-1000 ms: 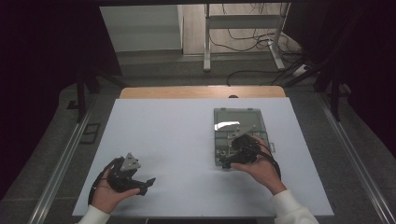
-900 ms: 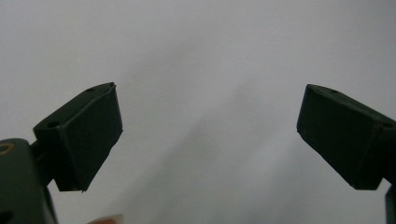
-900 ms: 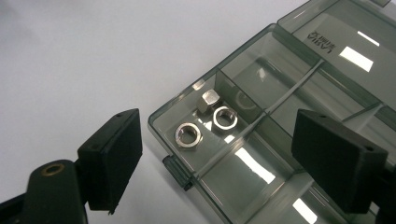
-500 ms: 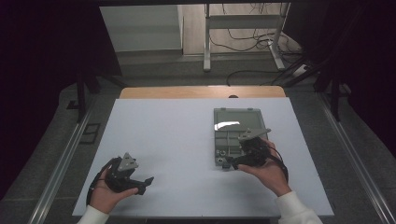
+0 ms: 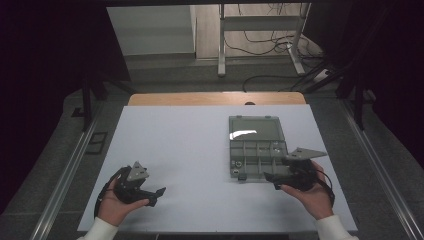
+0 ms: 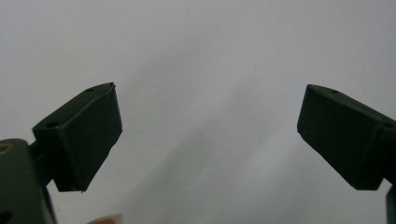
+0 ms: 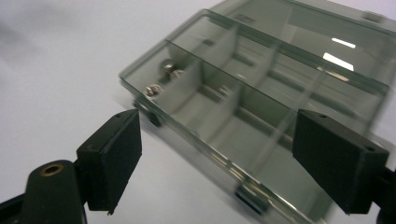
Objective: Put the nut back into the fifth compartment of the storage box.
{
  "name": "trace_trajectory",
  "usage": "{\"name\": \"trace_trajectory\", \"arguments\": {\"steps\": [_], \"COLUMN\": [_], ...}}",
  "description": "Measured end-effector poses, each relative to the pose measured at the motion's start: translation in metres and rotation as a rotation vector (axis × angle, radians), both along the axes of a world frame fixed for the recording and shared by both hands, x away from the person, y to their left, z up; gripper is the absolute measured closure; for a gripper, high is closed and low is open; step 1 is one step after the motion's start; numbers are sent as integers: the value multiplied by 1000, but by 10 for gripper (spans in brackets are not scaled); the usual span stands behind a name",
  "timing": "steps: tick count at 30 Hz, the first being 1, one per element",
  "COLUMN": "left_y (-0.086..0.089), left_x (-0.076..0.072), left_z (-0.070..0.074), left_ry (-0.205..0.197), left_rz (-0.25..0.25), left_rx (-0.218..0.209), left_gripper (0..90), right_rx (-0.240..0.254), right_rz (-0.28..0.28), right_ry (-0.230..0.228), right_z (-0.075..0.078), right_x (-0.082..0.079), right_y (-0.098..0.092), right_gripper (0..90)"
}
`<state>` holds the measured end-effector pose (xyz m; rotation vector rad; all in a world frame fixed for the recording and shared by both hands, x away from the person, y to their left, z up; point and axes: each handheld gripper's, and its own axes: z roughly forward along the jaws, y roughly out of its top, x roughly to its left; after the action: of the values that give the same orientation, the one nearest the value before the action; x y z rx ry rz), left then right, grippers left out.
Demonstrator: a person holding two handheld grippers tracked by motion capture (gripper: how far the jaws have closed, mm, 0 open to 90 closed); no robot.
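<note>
While the translucent grey compartment box (image 5: pixel 258 147) lay open on the right half of the white tabletop (image 5: pixel 190 150), its lid folded flat toward the far side, the work looked barely begun: the right hand-held gripper (image 5: pixel 272 178) hovered at the box's near right corner with its jaws spread wide and nothing between them, and the left hand-held gripper (image 5: pixel 156 195) rested well apart at the near left, jaws equally apart over bare surface. A few small metal parts (image 7: pixel 161 79), shiny and rounded, sat in one corner compartment; the other cells appeared empty, so whether sorting or closing was intended, most of it seemed left to do. The box was hard, smooth plastic with thin straight dividers and small dark latches on its near edge; the tabletop was matte and flat, the jaw pads blocky and dull black
</note>
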<state>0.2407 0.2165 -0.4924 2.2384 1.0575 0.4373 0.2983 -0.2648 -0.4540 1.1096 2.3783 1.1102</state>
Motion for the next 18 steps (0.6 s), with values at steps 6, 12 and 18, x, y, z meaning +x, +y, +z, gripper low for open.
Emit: {"name": "trace_trajectory", "arguments": {"steps": [6, 12, 18], "left_y": [1, 1, 1], "left_x": [1, 3, 3], "left_z": [-2, -3, -4], "left_ry": [3, 9, 8], "left_rz": [7, 7, 7], "left_rx": [-3, 0, 3], "left_gripper": [68, 68, 68], "right_rx": [4, 7, -4], "right_rz": [-34, -92, -99], "right_ry": [0, -4, -13], "right_z": [-8, -18, -19], "right_x": [-12, -18, -17], "right_y": [-33, -58, -60], "right_gripper": [152, 148, 147]}}
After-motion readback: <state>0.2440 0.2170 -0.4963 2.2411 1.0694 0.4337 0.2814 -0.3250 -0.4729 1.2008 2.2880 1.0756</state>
